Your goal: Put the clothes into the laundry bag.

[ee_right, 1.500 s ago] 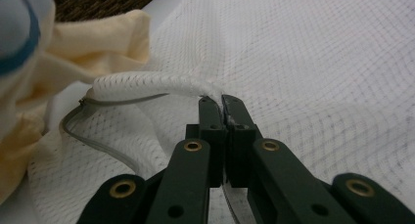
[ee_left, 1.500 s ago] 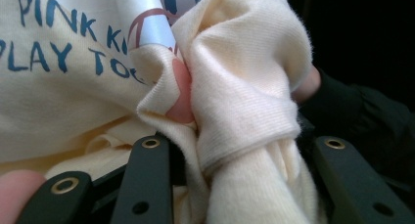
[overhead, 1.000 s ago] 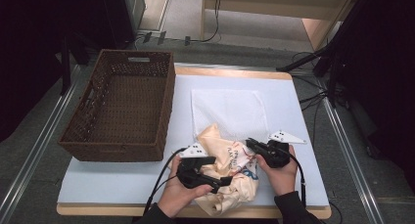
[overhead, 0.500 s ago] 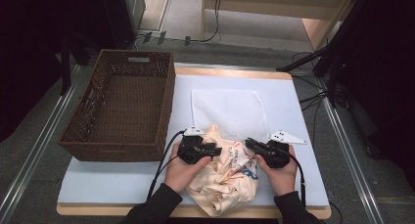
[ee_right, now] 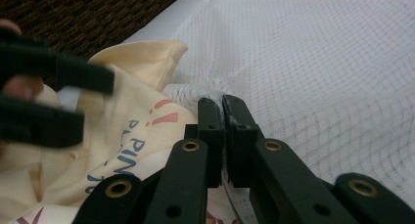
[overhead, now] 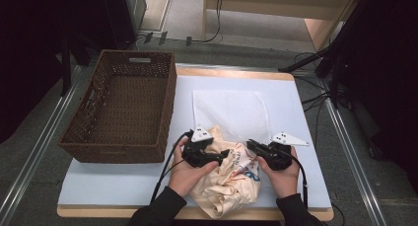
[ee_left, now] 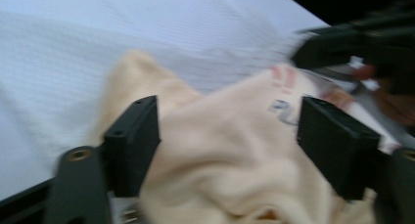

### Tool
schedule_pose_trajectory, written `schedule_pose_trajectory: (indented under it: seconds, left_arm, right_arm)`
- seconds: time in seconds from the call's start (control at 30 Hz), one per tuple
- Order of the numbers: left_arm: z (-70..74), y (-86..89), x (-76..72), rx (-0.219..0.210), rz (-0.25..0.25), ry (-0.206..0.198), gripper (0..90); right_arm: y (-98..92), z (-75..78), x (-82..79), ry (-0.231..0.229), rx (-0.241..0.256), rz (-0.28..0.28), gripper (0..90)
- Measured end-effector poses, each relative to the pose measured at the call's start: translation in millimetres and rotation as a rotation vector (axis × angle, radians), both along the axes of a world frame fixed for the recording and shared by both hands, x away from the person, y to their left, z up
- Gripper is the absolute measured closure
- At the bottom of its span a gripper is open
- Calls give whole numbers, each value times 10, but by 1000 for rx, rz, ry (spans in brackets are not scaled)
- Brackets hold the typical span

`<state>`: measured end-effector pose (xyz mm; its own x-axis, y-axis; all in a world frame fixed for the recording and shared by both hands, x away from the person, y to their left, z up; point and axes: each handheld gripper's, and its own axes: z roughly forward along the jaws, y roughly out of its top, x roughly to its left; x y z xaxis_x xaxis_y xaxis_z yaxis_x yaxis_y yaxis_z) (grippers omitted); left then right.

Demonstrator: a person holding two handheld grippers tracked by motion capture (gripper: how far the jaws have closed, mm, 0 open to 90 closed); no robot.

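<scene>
High view: the cream printed garment (overhead: 226,179) lies crumpled at the near edge of the counter (overhead: 113,184), between your two hands, with its far end overlapping the white mesh cloth (overhead: 231,110) spread flat behind it. A brown wicker basket (overhead: 121,110) stands to the left, nothing inside it that you can see.

Handling, as a judgement: soft, light, limp knit. It will sag and fold wherever unsupported, and it can drag the mesh cloth along if both get pinched together. Not fragile, not slippery. Best hold is a hem, a corner or a seam edge with a single layer between the jaws; a grab into the bunched middle only lifts a wad.

Left gripper (ee_left: 227,145): jaws stand wide apart, straddling a cream fold, nothing clamped. You see it over the garment's upper left part in the high view (overhead: 224,154).

Right gripper (ee_right: 223,136): jaws pressed together, with a thin pale edge of fabric caught between them. Whether that edge is the garment alone or garment plus mesh, you cannot tell. High view puts it at the garment's right side (overhead: 251,146).

Looks: pale cream-yellow cloth, heavily wrinkled, with a print of blue lettering (ee_right: 129,158) and red-orange strokes (ee_right: 166,119) on a lighter panel. One cream corner (ee_right: 151,55) points toward the basket.
</scene>
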<state>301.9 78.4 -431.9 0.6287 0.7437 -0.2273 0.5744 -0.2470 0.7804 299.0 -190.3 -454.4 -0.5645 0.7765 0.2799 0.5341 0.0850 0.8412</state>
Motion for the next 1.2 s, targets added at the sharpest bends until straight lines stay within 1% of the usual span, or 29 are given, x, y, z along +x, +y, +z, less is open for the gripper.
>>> schedule_pose_trajectory:
  seconds: [0.03, 0.07, 0.1, 0.13, 0.2, 0.23, 0.27, 0.3, 0.33, 0.37, 0.4, 0.43, 0.47, 0.5, 0.53, 0.57, 0.6, 0.63, 0.73, 0.8, 0.83, 0.9, 0.93, 0.97, 1.0, 1.07, 1.1, 1.17, 1.2]
  left_arm:
    - [-24, 84, 69, 41, 51, 14, 165]
    - [-24, 84, 69, 41, 51, 14, 155]
    - [-54, 107, 101, 57, 67, 27, 156]
    - [-91, 120, 134, 66, 74, 53, 156]
    - [-166, 124, 192, 79, 64, 111, 168]
    - [-200, 128, 209, 58, 46, 119, 290]
    - [-200, 128, 209, 58, 46, 119, 407]
    - [-194, 134, 208, 43, 28, 117, 407]
    - [-182, 127, 195, 28, 20, 110, 518]
    - [-170, 118, 182, 23, 2, 102, 702]
    - [-147, 92, 158, 11, -39, 109, 772]
    - [-147, 92, 158, 11, -39, 109, 813]
    - [-119, 66, 128, -7, -80, 114, 827]
    - [-105, 51, 111, -18, -96, 117, 834]
    - [-105, 51, 111, -18, -96, 117, 845]
    - [-77, 2, 66, -57, -165, 129, 854]
    - [-77, 2, 66, -57, -165, 129, 855]
    - [-57, -94, -1, -61, -237, 130, 856]
    - [-105, -273, -60, -24, -320, 145, 860]
    - [-136, -324, -65, -14, -332, 155, 859]
    - [-172, -372, -64, 6, -331, 161, 849]
    - [-231, -439, -49, 50, -317, 164, 850]
    - [-240, -454, -24, 82, -255, 155, 861]
    - [-240, -454, -24, 82, -255, 155, 864]
    - [-230, -452, -15, 102, -218, 139, 864]
    - [-223, -433, 7, 167, -130, 98, 860]
    - [-221, -396, 33, 159, -105, 104, 800]
    - [-195, -381, 21, 149, -113, 99, 666]
    - [-156, -361, -6, 124, -120, 82, 666]
  right_arm:
    - [-2, 0, 2, 1, 1, -1, 873]
    - [-2, -3, 5, 2, 1, -2, 873]
    - [0, -5, 5, 4, -1, -3, 873]
    - [0, -5, 5, 4, -1, -3, 873]
    - [6, -4, 5, 5, -5, -1, 873]
    - [8, -4, 6, 2, -4, 1, 873]
    - [8, -4, 6, 2, -4, 1, 873]
    - [10, -2, 5, 4, -5, 0, 873]
    - [11, -2, 6, 4, -5, 0, 873]
    - [11, -4, 8, 6, -3, -1, 873]
    - [11, -5, 8, 6, -4, -1, 873]
    - [12, -6, 8, 5, -5, 1, 873]
    - [13, -6, 8, 5, -6, 1, 873]
    - [15, -6, 6, 5, -6, 2, 873]
    - [15, -6, 6, 5, -6, 2, 873]
    - [15, -6, 6, 6, -6, 2, 873]
    - [15, -6, 6, 6, -6, 2, 873]
    - [17, -5, 5, 5, -4, 1, 873]
    - [19, 3, 8, 0, 10, -3, 877]
    - [19, 11, 7, -3, 13, 0, 879]
    - [19, 32, -4, -4, 26, 6, 884]
    - [16, 45, -9, -11, 30, 10, 886]
    - [6, 81, -29, -25, 45, 16, 890]
    - [6, 81, -29, -25, 45, 16, 890]
    - [-5, 102, -38, -36, 51, 21, 892]
    - [-28, 152, -67, -48, 67, 20, 894]
    - [-50, 188, -88, -63, 73, 23, 894]
    - [-63, 197, -102, -65, 64, 23, 894]
    - [-63, 197, -102, -65, 64, 23, 894]
